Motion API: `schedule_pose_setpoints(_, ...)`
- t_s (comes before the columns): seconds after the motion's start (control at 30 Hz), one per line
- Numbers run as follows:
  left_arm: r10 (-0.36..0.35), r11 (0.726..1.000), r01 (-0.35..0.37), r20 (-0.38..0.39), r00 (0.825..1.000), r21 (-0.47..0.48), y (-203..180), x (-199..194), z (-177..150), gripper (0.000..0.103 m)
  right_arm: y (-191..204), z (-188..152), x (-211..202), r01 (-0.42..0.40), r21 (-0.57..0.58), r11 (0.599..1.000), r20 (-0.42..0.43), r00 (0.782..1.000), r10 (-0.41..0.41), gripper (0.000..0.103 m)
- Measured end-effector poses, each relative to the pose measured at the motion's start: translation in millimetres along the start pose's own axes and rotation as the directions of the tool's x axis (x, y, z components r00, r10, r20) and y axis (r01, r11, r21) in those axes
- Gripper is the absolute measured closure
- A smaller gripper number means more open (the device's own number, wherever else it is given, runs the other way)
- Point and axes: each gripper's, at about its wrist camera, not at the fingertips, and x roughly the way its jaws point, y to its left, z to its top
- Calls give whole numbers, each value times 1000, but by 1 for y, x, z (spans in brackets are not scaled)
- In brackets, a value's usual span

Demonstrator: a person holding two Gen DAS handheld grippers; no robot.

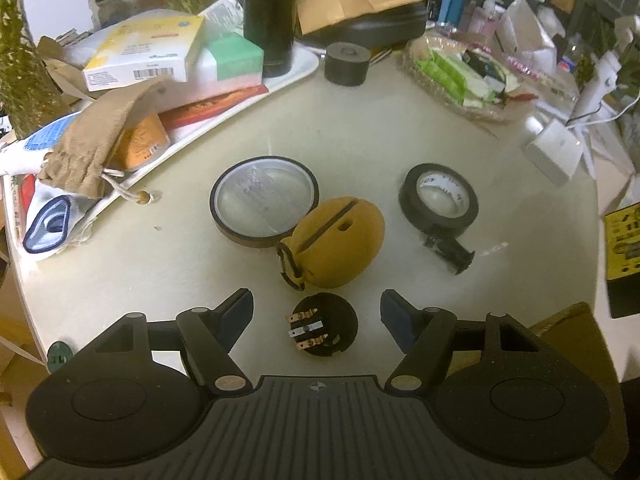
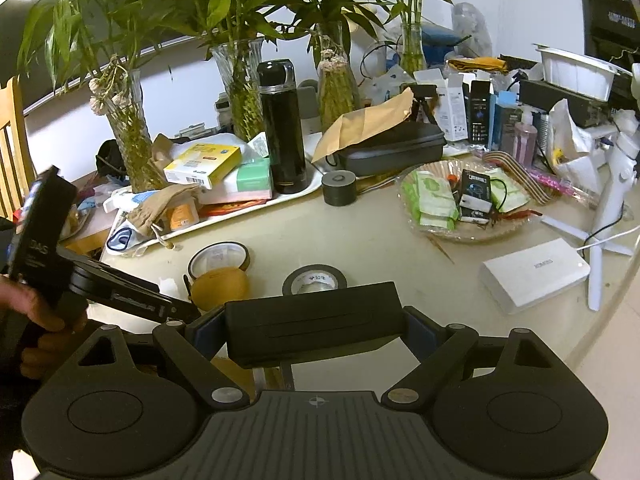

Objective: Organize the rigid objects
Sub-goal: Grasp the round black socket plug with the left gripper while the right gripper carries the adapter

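Two tape rolls [image 1: 264, 207] [image 1: 438, 200], one yellow pouch [image 1: 340, 240]; left gripper [image 1: 316, 314] spread empty, right gripper [image 2: 316, 330] pinched one black box [image 2: 316, 322].

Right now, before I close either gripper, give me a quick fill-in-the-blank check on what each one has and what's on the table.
1. The right gripper is shut on a ____ box.
2. Between the open left gripper fingers sits a round black ____ with metal terminals.
3. The yellow pouch touches the ____ tape roll, not the black tape roll.

Missing words: black; switch; brown
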Motion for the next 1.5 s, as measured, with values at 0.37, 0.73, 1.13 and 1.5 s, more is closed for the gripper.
schedule_pose_setpoints(0.37, 16, 999, -12, -80, 997, 42, -9, 20, 1, 58, 1, 0, 0, -5, 2, 1000, 3, 1000, 5, 12)
schedule_pose_setpoints(0.73, -23, 1000, 23, -43, 999, 3, 2, 5, -3, 60, 0, -1, 3, -3, 11, 1000, -6, 1000, 3, 12)
schedule_pose_setpoints(1.13, -80, 996, 82, 67, 995, -26, 3, -23, -3, 60, 8, 2, 11, -17, 39, 999, 2, 1000, 17, 12)
schedule_pose_setpoints(1.5, -137, 989, 145, 195, 971, -24, 4, -55, -13, 60, 28, 5, 15, -53, 24, 998, 8, 999, 53, 12)
